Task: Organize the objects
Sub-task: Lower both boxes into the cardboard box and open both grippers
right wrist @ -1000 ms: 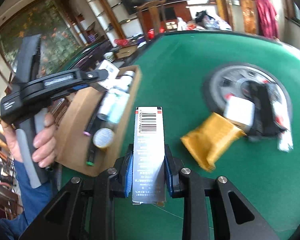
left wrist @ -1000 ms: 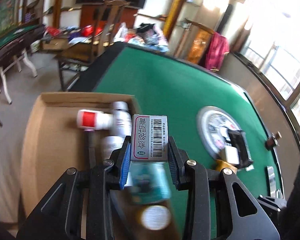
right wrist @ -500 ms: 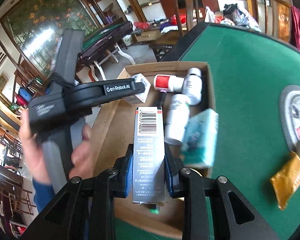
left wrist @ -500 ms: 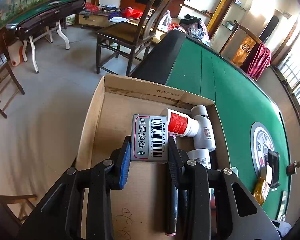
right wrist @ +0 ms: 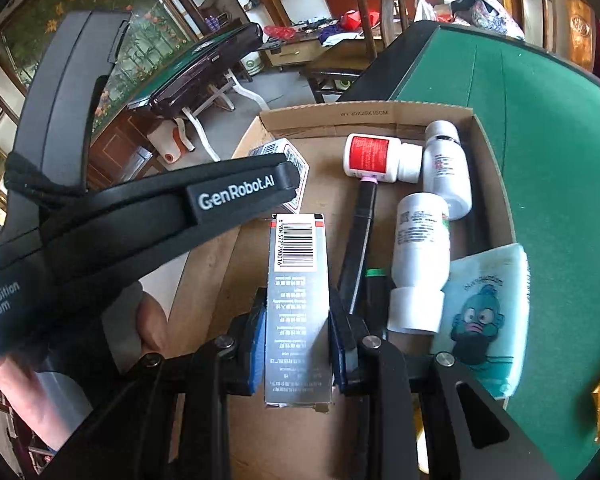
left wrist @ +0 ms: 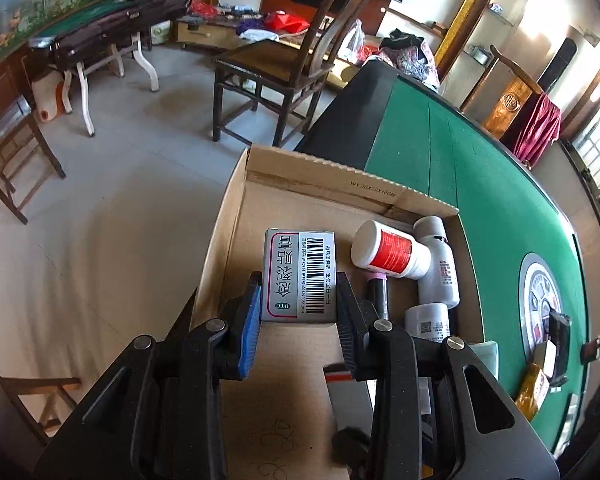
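My left gripper is shut on a small white medicine box with a barcode and red-framed characters, held over the open cardboard box. My right gripper is shut on a long grey carton with a barcode, also above the cardboard box. In the right wrist view the left gripper's black body crosses the left side, a hand on its handle, its medicine box partly hidden behind it. Inside the box lie three white bottles, one red-labelled, two dark markers and a pale blue tissue pack.
The cardboard box sits at the edge of a green felt table. A round panel with small items and a yellow packet lie further right. A wooden chair and tiled floor are beyond the table edge.
Both grippers have swung left from over the green table to above the cardboard box, each still holding its carton. The yellow packet and round panel have slid out to the right of the views.
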